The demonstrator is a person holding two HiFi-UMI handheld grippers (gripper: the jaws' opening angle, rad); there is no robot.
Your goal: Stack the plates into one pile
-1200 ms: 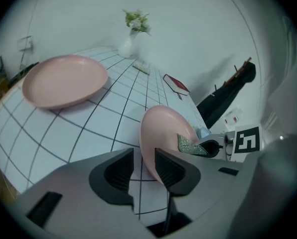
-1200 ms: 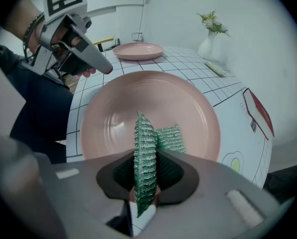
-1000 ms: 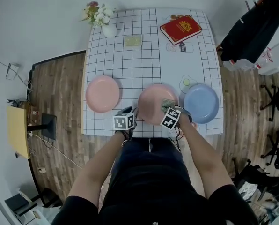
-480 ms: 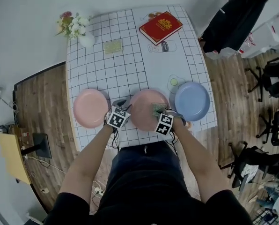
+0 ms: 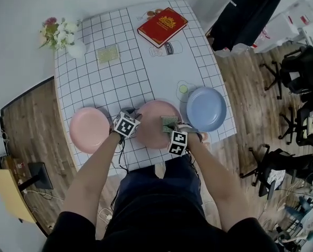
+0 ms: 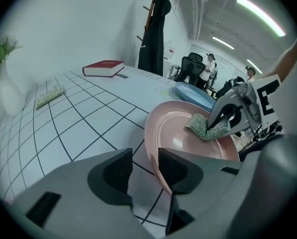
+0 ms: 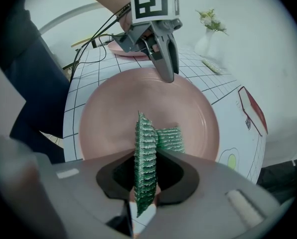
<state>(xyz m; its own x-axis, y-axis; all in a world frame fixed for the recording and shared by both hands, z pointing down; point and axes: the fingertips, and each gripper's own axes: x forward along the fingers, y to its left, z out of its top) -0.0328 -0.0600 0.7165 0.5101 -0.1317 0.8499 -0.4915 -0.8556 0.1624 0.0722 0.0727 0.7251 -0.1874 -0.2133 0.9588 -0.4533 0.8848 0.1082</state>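
Note:
Three plates lie along the near edge of the grid-patterned table point(image 5: 120, 83): a pink plate point(image 5: 89, 129) on the left, a middle pink plate point(image 5: 152, 133) and a blue plate point(image 5: 206, 108) on the right. My right gripper point(image 5: 169, 124) is shut on a green cloth point(image 7: 146, 148) and holds it upright over the middle pink plate point(image 7: 113, 108). My left gripper point(image 6: 146, 171) stands open at that plate's left rim point(image 6: 153, 148). Its jaws have just been opening, and the rim runs beside the right jaw with no pad pressing on it.
A red book point(image 5: 162, 26) lies at the far right of the table, a vase of flowers point(image 5: 67, 38) at the far left, and a small yellow-green pad point(image 5: 107, 54) between them. A dark coat point(image 5: 251, 9) and office chairs point(image 5: 298, 67) stand to the right.
My left gripper has slid from the middle plate's near rim round to its left side and has rolled. The right gripper with the cloth has stayed over the plate.

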